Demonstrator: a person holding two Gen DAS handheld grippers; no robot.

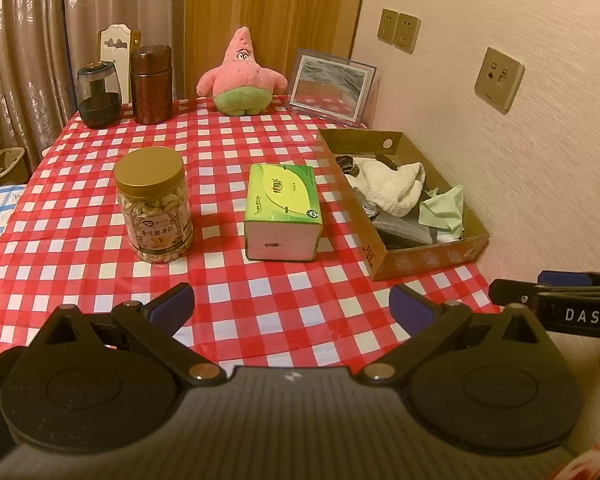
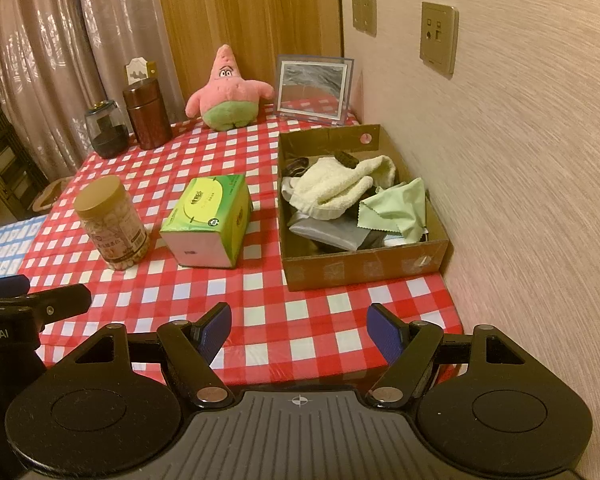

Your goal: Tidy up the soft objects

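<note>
Left to right across the bench (image 1: 228, 304): dark jar (image 1: 97, 94), brown canister (image 1: 151, 84), nut jar (image 1: 153, 204), tissue pack (image 1: 283, 210), pink plush (image 1: 242, 76) at the far edge, picture frame (image 1: 327, 88), cardboard box (image 1: 428, 258) against the wall.

Soft things mostly in the box already: cream towel (image 2: 340, 184), green cloth (image 2: 400, 210), grey pouch (image 2: 328, 232). Plush and tissue pack outside it, well apart from both tools.

Left hand-held gripper (image 1: 292, 304) released, empty, above the near bench edge. Right hand-held gripper (image 2: 299, 326) likewise spread wide, nothing between the pads.

Likely risks: nut jar tipped by a reach toward the plush, being near that path; frame knocked over, standing just beside the plush; tissue pack crushed by a hard squeeze; checked cover dragged by low fingers.

Left view only: lettering on the right tool's side, frame seen obliquely. Right view only: box interior from above, near box wall face-on.
</note>
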